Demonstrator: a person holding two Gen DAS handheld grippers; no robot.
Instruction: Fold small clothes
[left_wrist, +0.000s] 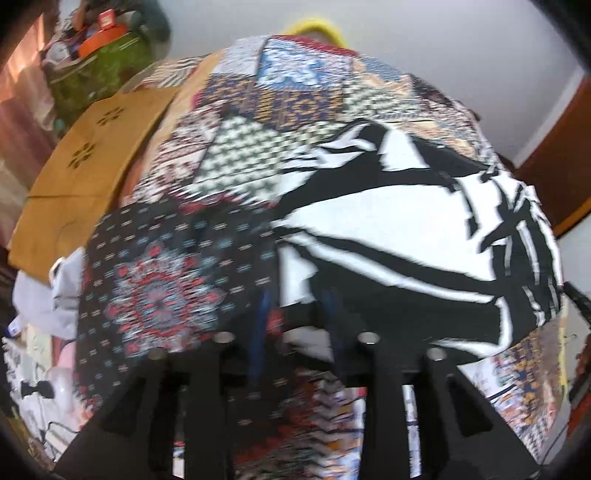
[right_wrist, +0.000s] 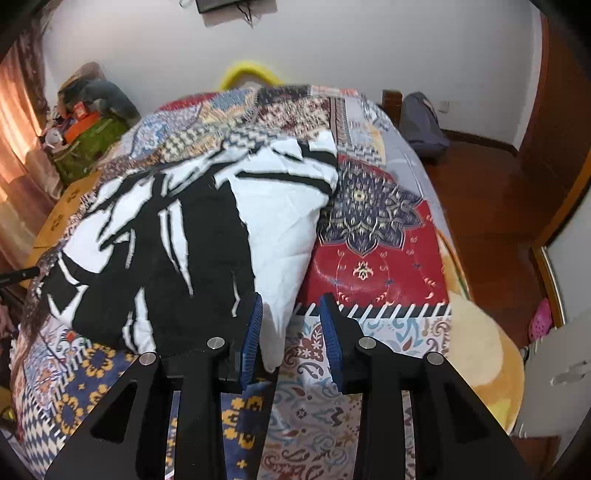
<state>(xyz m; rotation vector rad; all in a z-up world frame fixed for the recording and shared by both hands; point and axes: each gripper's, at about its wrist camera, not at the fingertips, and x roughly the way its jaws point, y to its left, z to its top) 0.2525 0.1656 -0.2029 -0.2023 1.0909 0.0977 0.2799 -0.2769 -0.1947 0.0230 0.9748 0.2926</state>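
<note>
Patchwork bedspread (right_wrist: 373, 258) carries the black-and-white garment (right_wrist: 177, 236), its white corner between the right gripper's (right_wrist: 291, 332) parted jaws; left jaws blurred.

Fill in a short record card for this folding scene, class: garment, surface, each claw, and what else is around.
garment: black-and-white patterned garment, lying rumpled on the bed
surface: patchwork bedspread in many prints
right claw: right claw open, with a white corner of the garment between its blue pads
left claw: left claw at the garment's near edge; picture blurred, so grip unclear
background: green bag by the wall, grey backpack on the wooden floor
fold stage: not yet neatly folded
</note>
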